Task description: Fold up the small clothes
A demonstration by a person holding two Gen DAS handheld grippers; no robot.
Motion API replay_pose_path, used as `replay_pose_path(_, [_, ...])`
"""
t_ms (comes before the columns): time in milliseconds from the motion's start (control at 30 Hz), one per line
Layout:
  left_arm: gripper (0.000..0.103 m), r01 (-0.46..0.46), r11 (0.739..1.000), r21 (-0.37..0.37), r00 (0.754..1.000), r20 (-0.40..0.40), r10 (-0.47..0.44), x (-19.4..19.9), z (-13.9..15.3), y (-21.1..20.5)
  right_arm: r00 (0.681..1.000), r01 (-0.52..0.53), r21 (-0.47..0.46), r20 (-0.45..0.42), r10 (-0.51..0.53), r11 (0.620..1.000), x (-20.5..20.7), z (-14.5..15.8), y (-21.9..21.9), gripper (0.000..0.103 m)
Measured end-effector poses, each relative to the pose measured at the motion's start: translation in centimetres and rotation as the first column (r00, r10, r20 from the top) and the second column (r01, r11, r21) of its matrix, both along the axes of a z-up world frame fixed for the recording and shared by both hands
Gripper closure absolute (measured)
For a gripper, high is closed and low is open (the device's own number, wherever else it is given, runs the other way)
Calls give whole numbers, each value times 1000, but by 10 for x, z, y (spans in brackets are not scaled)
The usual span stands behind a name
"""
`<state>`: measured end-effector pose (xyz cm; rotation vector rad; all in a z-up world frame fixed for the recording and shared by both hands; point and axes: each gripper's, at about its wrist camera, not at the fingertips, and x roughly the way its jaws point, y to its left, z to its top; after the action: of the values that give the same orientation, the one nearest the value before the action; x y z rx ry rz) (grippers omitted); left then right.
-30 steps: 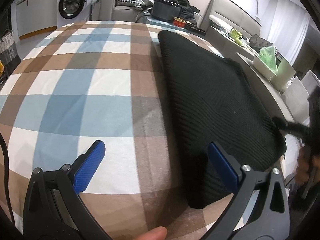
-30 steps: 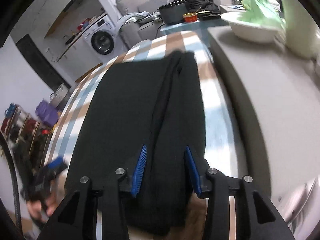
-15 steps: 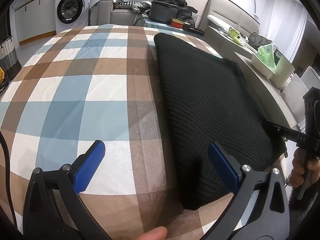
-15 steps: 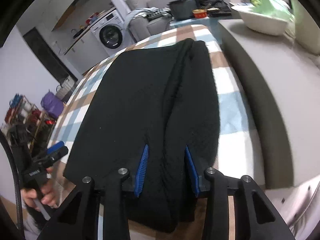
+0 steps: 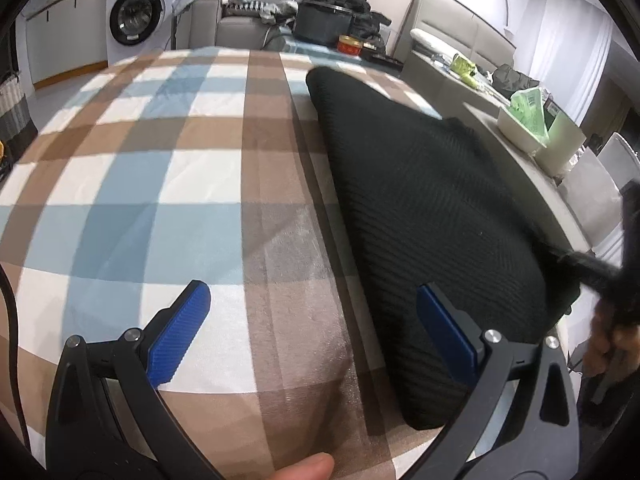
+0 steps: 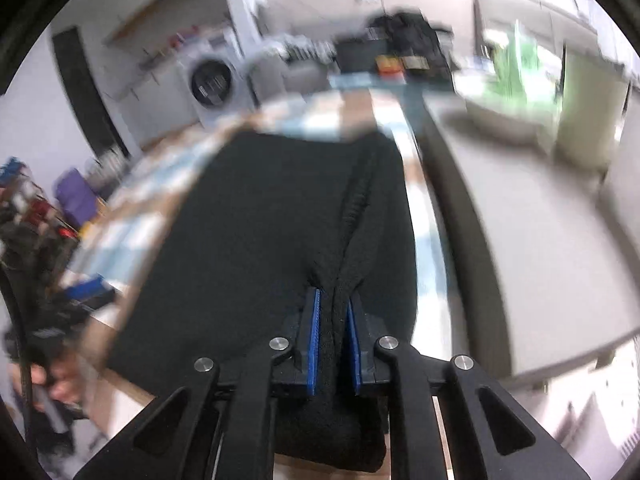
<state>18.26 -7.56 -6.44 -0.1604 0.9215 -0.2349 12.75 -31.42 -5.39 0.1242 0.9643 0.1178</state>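
Note:
A black knitted garment [image 5: 420,208] lies folded lengthwise on the checked cloth [image 5: 168,200], along its right side. In the right wrist view the same black garment [image 6: 256,216] fills the middle. My right gripper [image 6: 333,340] is closing on a raised ridge of its near edge, and the blue pads press the fabric between them. My left gripper [image 5: 312,320] hovers open over the cloth at the garment's left edge; its right pad [image 5: 444,328] is above the knit, nothing between the fingers. The right gripper [image 5: 588,268] shows blurred at the garment's right corner.
A grey counter [image 6: 540,240] runs along the right of the checked cloth, with a white tub holding green bags [image 5: 528,120]. A washing machine [image 5: 136,20], a sofa with clothes and a black pot [image 5: 324,26] stand at the back. A thumb [image 5: 308,466] shows at the bottom edge.
The right gripper's jaws have narrowed from a wide gap to pinching a ridge of the black garment, and its view has rolled and blurred. The left gripper has kept still and open.

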Motion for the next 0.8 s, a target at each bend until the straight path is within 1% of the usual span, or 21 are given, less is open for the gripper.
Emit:
replay_pose_path(33, [1,4,1000,-3,1000,-9,-4,1,-3,-2,1000,1,11,9,-1,1000,-2,0,-2,87])
replay_pose_path(100, [1,13,1000,-3,1000,-19,-13,1,-7,-4,999,4,23,44,-5,1000,-9,11,-7,76])
replay_pose_path(167, [2,16,1000,-11,1000,-24,-16,3,-10,-5,996,17,25,85,-19,1000,-12,18,-13,61])
replay_pose_path(200, [3,18,999,-28,999,-28,-18,4,-11,-5,996,25,21,90,-27,999,-12,19,-16,59])
replay_pose_path(300, [18,23,998,-60,999,-23,-24,7,-12,-8,998,29,21,51,-30,999,-6,11,-20,59])
replay_pose_path(333, [28,39,997,-71,999,-25,-40,8,-12,-10,999,26,28,41,-27,999,-3,8,-20,59])
replay_pose_path(367, [36,53,996,-78,998,-28,-56,9,-12,-13,999,24,37,29,-25,999,-1,5,-21,59])
replay_pose_path(400, [41,64,994,-83,998,-19,-66,10,-11,-15,1000,19,39,20,-20,999,4,3,-16,59])
replay_pose_path(433, [51,79,992,-95,997,-10,-80,10,-11,-18,1000,14,39,20,-15,999,6,1,-15,59])
replay_pose_path(467, [57,98,990,-105,995,-7,-99,11,-11,-22,1000,9,37,16,-10,999,8,-1,-15,59])
replay_pose_path(500, [59,106,989,-106,994,-8,-108,11,-12,-25,1000,0,40,9,0,999,10,-4,-14,59])
replay_pose_path(567, [70,130,985,-110,991,-7,-132,12,-14,-31,1000,-4,62,-2,4,998,12,-8,-16,59])
replay_pose_path(600, [71,132,986,-106,991,-11,-134,14,-16,-35,1000,-7,71,-5,8,997,16,-11,-17,60])
replay_pose_path(667, [83,129,985,-111,992,1,-130,15,-16,-37,1000,-14,95,-9,15,995,16,-12,-16,70])
replay_pose_path(733, [87,122,986,-115,992,3,-122,14,-15,-37,1000,-17,89,-6,17,996,14,-12,-13,72])
replay_pose_path(800, [88,116,987,-107,993,7,-116,12,-14,-35,1000,-18,88,-5,19,996,12,-11,-9,75])
